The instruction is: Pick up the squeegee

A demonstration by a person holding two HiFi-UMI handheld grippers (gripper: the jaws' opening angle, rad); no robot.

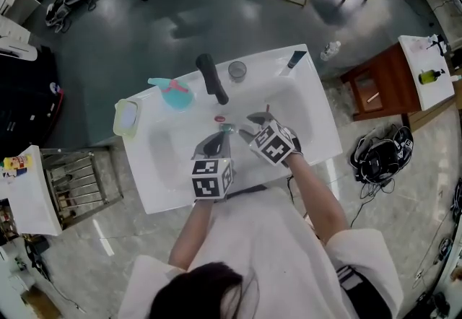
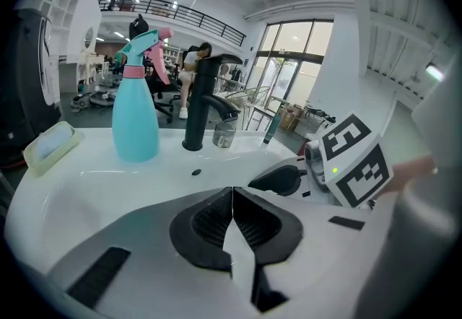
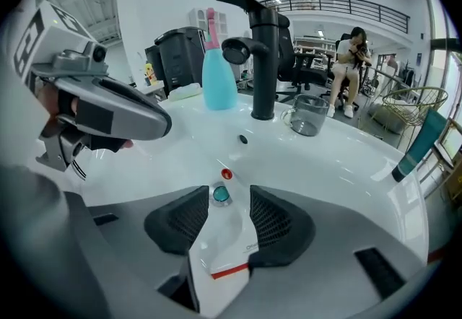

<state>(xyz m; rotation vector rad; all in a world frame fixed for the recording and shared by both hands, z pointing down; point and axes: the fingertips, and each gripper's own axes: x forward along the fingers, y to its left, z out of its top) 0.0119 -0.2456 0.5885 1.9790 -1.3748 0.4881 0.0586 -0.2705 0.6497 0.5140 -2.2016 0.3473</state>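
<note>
The squeegee [image 1: 296, 59], a dark narrow piece, lies at the back right corner of the white sink [image 1: 317, 105]; in the right gripper view it shows as a teal handle [image 3: 417, 146] at the far right. My right gripper [image 1: 253, 126] is open over the basin, and only the teal drain plug [image 3: 221, 195] and a small red spot [image 3: 227, 174] show between its jaws [image 3: 229, 195]. Beside it on the left, my left gripper [image 1: 220, 138] is shut with nothing in it [image 2: 232, 191]. Both grippers are well short of the squeegee.
A black faucet [image 1: 212, 78] stands at the back of the basin, with a glass cup [image 1: 237, 71] to its right and a teal spray bottle [image 1: 175, 92] to its left. A yellow-green tray [image 1: 125, 117] sits at the left corner. A brown cabinet [image 1: 382, 83] stands on the right.
</note>
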